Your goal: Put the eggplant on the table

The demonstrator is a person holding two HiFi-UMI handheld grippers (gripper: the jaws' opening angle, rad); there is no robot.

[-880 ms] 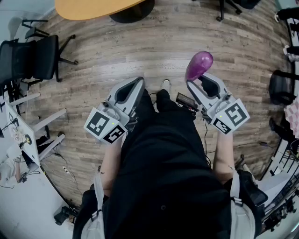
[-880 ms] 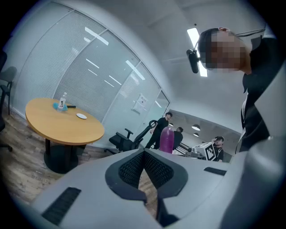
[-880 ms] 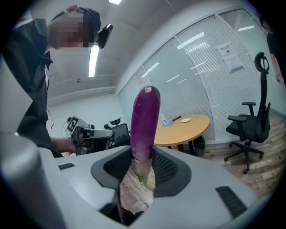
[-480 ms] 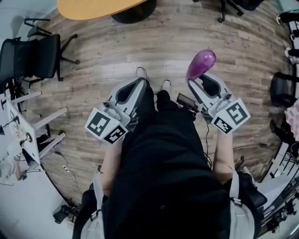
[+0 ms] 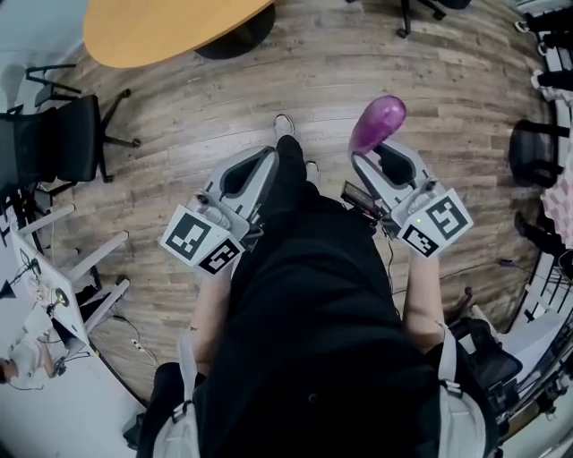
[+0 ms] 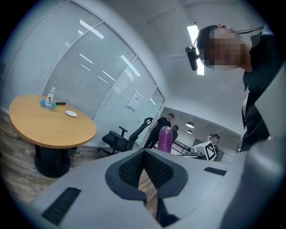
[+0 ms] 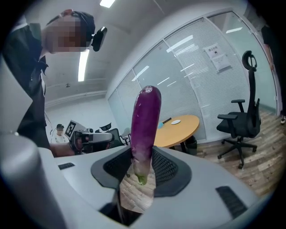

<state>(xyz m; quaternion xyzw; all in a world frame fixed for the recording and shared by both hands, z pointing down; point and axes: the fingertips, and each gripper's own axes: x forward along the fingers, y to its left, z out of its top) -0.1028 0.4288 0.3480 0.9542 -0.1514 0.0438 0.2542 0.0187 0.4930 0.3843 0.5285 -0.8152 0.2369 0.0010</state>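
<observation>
Nearest the head camera, the person's black-clad torso [image 5: 313, 313] fills the lower middle of the view, with a forearm reaching forward on either side and a gripper in each hand, both held roughly level over the wooden floor [image 5: 179, 116]. The left gripper [image 5: 268, 153] has its jaws together, tips touching, with nothing between them. The right gripper [image 5: 371, 155] is clamped on the eggplant [image 5: 378, 121], its pads pressing the pale stem end so that the green stub hangs just below them. The purple body stands nearly upright and juts well beyond the jaw tips. One shoe [image 5: 284, 124] shows on the floor between the two grippers. Farther off, at the upper left of the head view, stands the round wooden table [image 5: 170, 27] on a dark pedestal, well apart from the eggplant, which is held in the air over the floor. In the left gripper view a small bottle [image 6: 50, 98] and a white plate [image 6: 71, 113] rest on the tabletop. A black office chair [image 5: 63, 139] stands at the left, near the table, and glass partition walls [image 6: 89, 80] close the room beyond.
</observation>
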